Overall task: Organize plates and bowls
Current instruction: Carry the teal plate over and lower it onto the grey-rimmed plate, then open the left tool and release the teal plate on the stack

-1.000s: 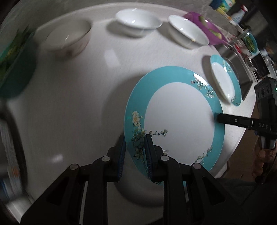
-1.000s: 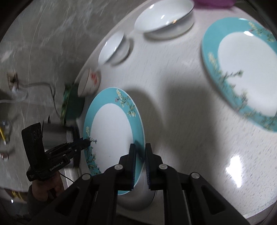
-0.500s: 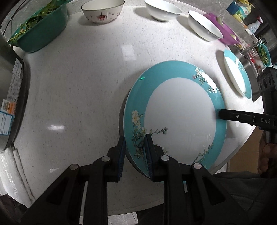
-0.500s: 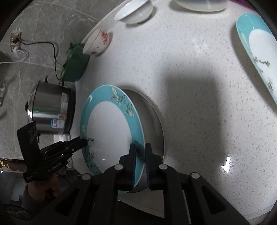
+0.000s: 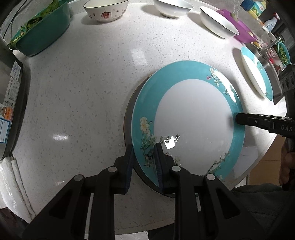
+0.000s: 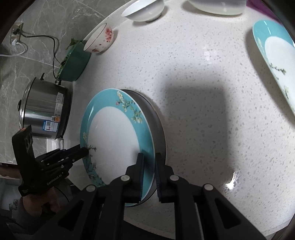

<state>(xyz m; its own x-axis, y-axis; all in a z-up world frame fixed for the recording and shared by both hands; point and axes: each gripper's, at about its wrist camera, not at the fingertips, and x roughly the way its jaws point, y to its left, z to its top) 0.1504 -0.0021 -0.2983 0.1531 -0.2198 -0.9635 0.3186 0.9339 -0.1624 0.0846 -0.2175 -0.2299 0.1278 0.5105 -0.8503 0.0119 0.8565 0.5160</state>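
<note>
A large teal-rimmed plate with a white centre and flower pattern (image 5: 191,118) is held just above the white speckled counter (image 5: 83,83); a dark round shadow lies under it. My left gripper (image 5: 143,157) is shut on its near-left rim. My right gripper (image 6: 148,166) is shut on the opposite rim; its finger also shows in the left wrist view (image 5: 247,119). The same plate shows in the right wrist view (image 6: 112,134). A second teal plate (image 5: 256,73) lies at the right edge.
A patterned bowl (image 5: 106,10) and two white bowls (image 5: 173,8) (image 5: 218,25) stand along the back. A green basin of greens (image 5: 38,29) and a steel pot (image 6: 44,112) stand at the left. A purple board (image 5: 239,27) and a sink lie at the right.
Both grippers have carried the large plate back toward the near counter edge and lowered it. The bowls and the second plate now lie farther away.
</note>
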